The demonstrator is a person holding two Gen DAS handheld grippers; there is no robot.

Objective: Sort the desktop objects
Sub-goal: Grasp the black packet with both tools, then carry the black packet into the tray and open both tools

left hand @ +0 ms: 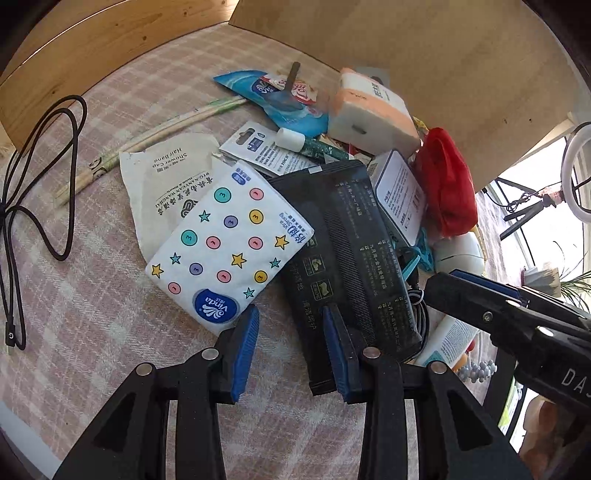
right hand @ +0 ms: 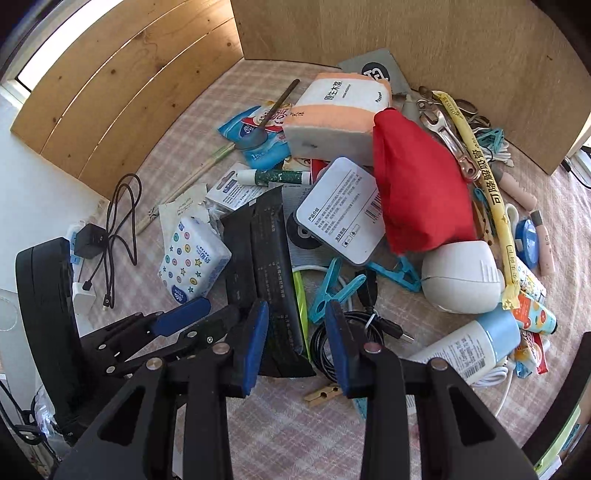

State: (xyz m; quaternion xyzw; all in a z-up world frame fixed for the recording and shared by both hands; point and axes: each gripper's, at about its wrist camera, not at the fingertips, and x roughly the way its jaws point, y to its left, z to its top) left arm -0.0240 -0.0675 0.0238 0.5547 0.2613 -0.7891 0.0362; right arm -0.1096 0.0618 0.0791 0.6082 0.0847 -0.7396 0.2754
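A jumble of small items lies on a pink checked cloth (left hand: 92, 295). My left gripper (left hand: 290, 317) hangs open just below a dotted Vinda tissue pack (left hand: 225, 247), its right finger over the edge of a flat black pack (left hand: 351, 258). Nothing is pressed between its pads. My right gripper (right hand: 298, 314) also stands open, above the lower end of the same black pack (right hand: 262, 266) and a green strip beside it. The left gripper (right hand: 181, 317) shows at the lower left of the right wrist view, next to the tissue pack (right hand: 192, 258).
Wooden boards (right hand: 406, 33) wall the back and left. In the pile are a red cloth bag (right hand: 413, 184), an orange-and-white tissue pack (right hand: 336, 110), a labelled white box (right hand: 340, 210), blue pegs (right hand: 332, 291), a coiled black cable (right hand: 354, 332) and a white bottle (right hand: 476, 343). A black cord (left hand: 37, 184) loops at left.
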